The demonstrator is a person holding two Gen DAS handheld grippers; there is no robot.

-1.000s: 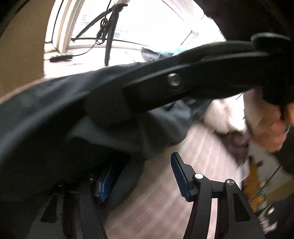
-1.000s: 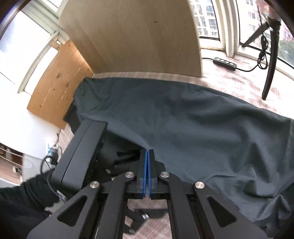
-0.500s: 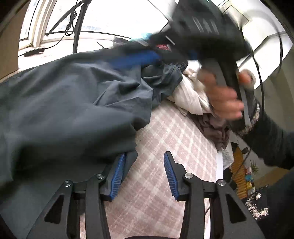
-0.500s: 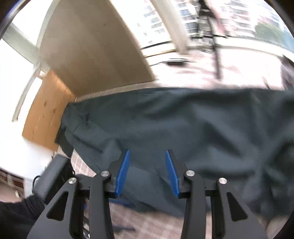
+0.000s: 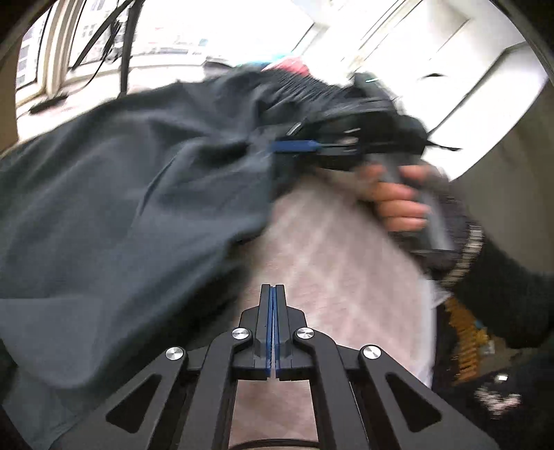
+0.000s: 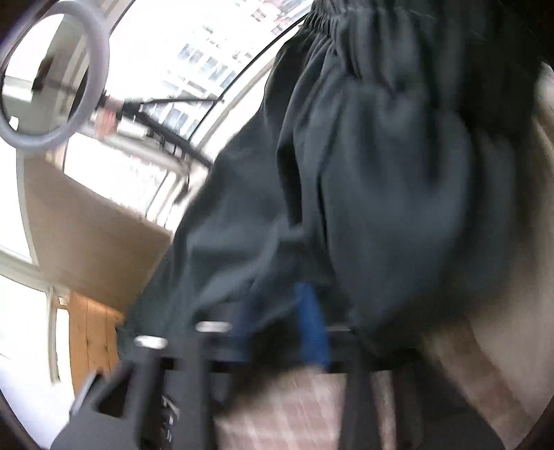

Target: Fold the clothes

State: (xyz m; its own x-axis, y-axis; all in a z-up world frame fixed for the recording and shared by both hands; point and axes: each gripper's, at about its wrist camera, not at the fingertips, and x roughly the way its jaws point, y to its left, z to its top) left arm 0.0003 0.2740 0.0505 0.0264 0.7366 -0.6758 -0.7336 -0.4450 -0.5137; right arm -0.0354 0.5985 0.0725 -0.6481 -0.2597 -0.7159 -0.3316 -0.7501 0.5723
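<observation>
Fingers of the left gripper (image 5: 272, 294) are pressed flat together, blue pads face to face with only a hairline between them and nothing caught there; they point over the pink checked tablecloth (image 5: 332, 249), just beside the near hem of the dark grey trousers (image 5: 114, 194). The right gripper (image 5: 294, 146), seen from the left wrist camera, is held sideways in a bare hand (image 5: 394, 200), and its blue pads look drawn together on a fold of the trousers near their gathered waistband. From its own camera the right gripper (image 6: 280, 322) is badly blurred: two blue pads (image 6: 311, 322) show with dark cloth bunched over and between them, so the grip seems closed on fabric, though how tightly cannot be told.

The trousers are one garment of soft, matte woven cloth, creased in long folds, with a ruched elastic waistband (image 6: 349, 24) at the top. They cover most of the tablecloth's left side and rise towards the right gripper. Beyond the trousers, a pale pile of other clothes (image 5: 284, 67) lies at the tablecloth's far end. One black tripod leg (image 5: 126, 45) stands against the window, past the trousers.
</observation>
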